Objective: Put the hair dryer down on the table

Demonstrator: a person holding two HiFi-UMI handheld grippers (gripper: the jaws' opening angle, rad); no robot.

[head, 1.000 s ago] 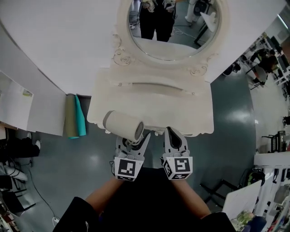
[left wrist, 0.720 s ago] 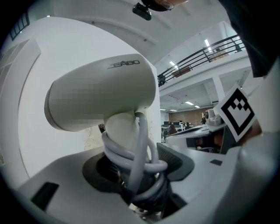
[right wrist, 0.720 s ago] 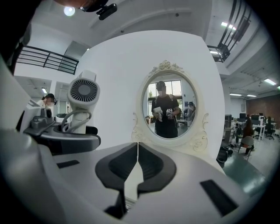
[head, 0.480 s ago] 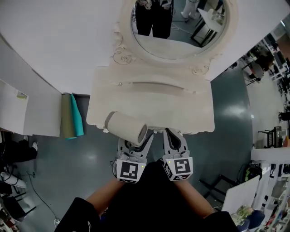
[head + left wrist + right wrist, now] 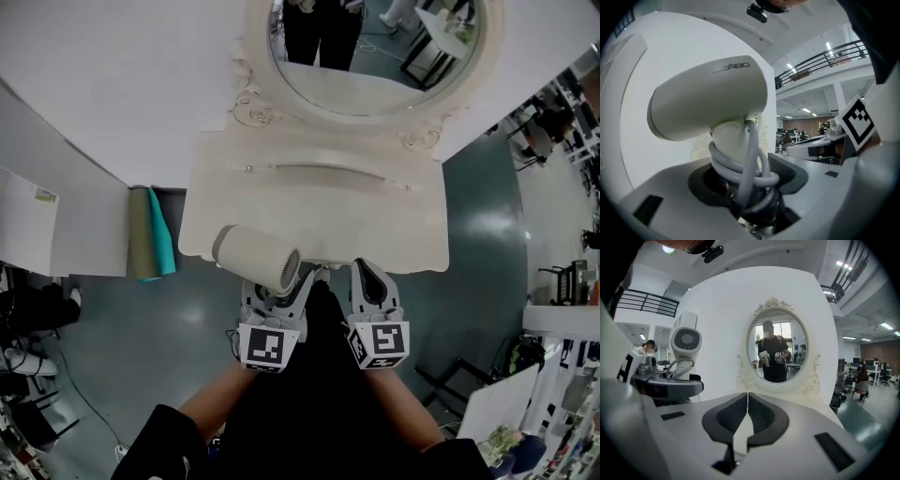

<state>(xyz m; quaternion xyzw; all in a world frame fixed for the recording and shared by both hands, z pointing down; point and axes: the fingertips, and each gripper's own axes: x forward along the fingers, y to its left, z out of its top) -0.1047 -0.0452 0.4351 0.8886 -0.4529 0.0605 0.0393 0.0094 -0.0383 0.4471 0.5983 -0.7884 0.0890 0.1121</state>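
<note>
Left gripper [image 5: 745,187] was clamped on the handle of the hair dryer [image 5: 708,101], its jaws standing wide on either side of the handle and of the grey cord [image 5: 751,171] looped around it. In the head view that left gripper [image 5: 279,295] sat at the near left edge of the white dressing table [image 5: 319,202], with the hair dryer's [image 5: 255,258] pale barrel lying across that edge, its grille end turned towards the person (whether it touched the tabletop could not be told). The right gripper [image 5: 746,404] had its jaws together with nothing between them. It was just beside the left one in the head view, and the right gripper [image 5: 367,274] pointed at the table's front edge. An oval mirror [image 5: 776,350] in an ornate frame stood at the back of the table, against a white wall, and showed a standing person with both grippers. From the right gripper view the hair dryer [image 5: 686,341] stood upright at the left, handle down.
</note>
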